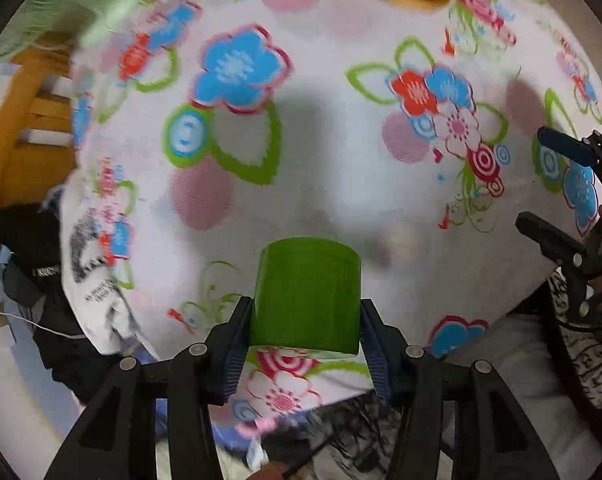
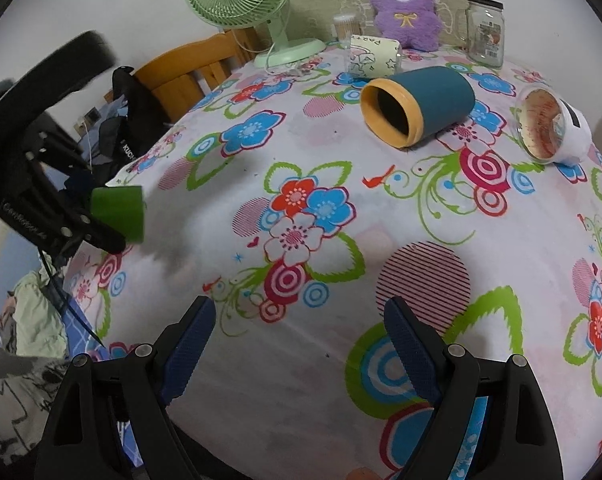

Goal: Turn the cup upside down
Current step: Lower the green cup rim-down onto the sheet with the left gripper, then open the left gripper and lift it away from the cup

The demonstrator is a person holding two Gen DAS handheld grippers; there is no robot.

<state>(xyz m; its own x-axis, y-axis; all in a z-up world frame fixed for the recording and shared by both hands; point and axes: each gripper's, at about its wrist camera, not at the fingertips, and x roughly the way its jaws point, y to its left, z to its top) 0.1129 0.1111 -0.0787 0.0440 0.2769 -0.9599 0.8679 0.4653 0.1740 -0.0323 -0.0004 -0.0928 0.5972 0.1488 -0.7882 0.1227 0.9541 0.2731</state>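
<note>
My left gripper is shut on a green cup and holds it in the air above the near left edge of the floral tablecloth. The cup's flat closed end points away from the camera. In the right wrist view the green cup hangs in the left gripper at the table's left edge, tilted on its side. My right gripper is open and empty, low over the near part of the table. It also shows at the right edge of the left wrist view.
A dark teal cup with a yellow rim lies on its side at the back. A white bowl lies tipped at the right. A green fan, purple plush toy, glass jar and white mug stand at the far edge. A wooden chair is at the left.
</note>
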